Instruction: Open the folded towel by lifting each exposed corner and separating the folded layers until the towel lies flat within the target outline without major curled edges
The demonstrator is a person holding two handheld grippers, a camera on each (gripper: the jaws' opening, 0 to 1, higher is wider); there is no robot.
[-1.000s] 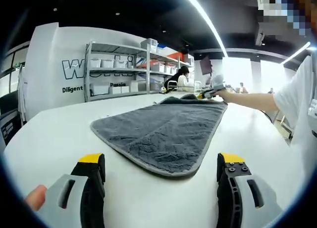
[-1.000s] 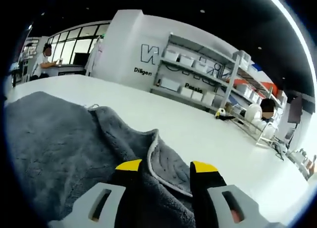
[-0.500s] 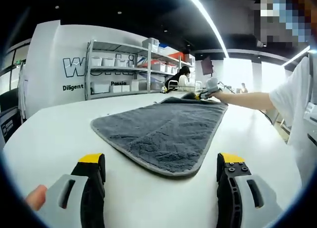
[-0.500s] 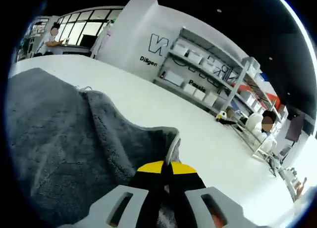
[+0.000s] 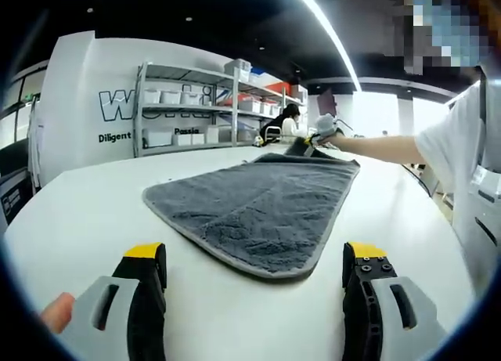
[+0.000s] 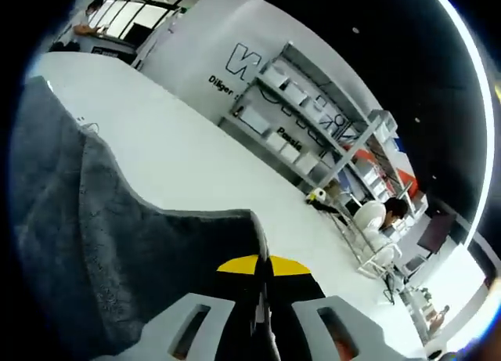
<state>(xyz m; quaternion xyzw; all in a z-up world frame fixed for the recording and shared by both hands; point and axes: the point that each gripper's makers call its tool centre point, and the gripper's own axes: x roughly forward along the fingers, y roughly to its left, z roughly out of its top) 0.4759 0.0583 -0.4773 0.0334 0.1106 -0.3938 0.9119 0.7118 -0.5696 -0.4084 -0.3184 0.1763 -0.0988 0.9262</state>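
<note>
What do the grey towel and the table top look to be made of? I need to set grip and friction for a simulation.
Towel: looks like plush microfibre or terry, matte grey, going by its fuzzy nap, stitched lighter border and soft draping where the right gripper pinches its edge. Table: smooth white hard surface with a faint sheen, probably laminate or painted board; the exact material cannot be told.

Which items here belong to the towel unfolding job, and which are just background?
In play:
- grey towel, far corner pinched
- right tool, shut on that corner
- left tool, open, short of the near edge
- white table

Background:
- shelving rack with bins
- seated person beyond the table
- wall lettering
</note>
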